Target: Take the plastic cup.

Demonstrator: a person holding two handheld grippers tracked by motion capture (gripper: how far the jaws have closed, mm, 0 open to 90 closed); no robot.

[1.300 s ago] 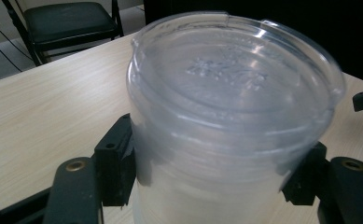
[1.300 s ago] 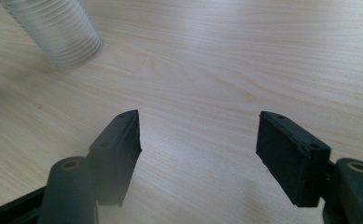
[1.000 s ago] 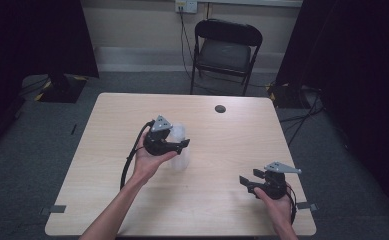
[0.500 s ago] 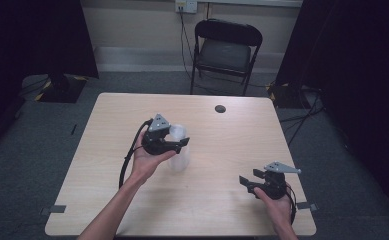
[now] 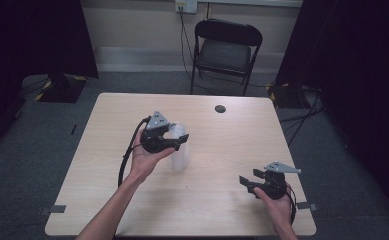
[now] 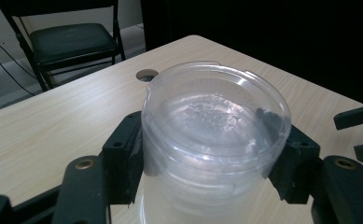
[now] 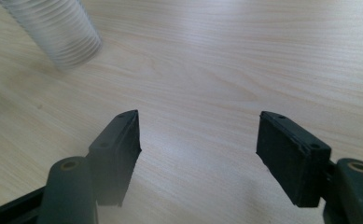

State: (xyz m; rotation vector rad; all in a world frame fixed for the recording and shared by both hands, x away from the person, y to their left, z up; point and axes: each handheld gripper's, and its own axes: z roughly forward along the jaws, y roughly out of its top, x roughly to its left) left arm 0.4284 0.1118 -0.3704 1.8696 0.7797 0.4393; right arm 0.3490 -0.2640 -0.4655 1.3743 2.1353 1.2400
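The stack of clear plastic cups [image 6: 215, 135] stands on the table [image 5: 107, 200], near its middle, and the left gripper [image 5: 174, 141] clenches it near the top, 1 jaw on each side of the rim. I judge the grasp is done, while lifting the stack or taking 1 cup apart is left. In the near right corner of the table the right gripper [image 5: 247, 181] is released: its 2 jaws stand wide apart over bare wood and hold nothing, well apart from the cups. Farther, a round hole [image 5: 220, 108] sits near the far edge, and behind the table is a black folding chair [image 5: 225, 47]. Compared with 1 second ago, the left gripper is slightly moved with the stack; the right one is where it was.
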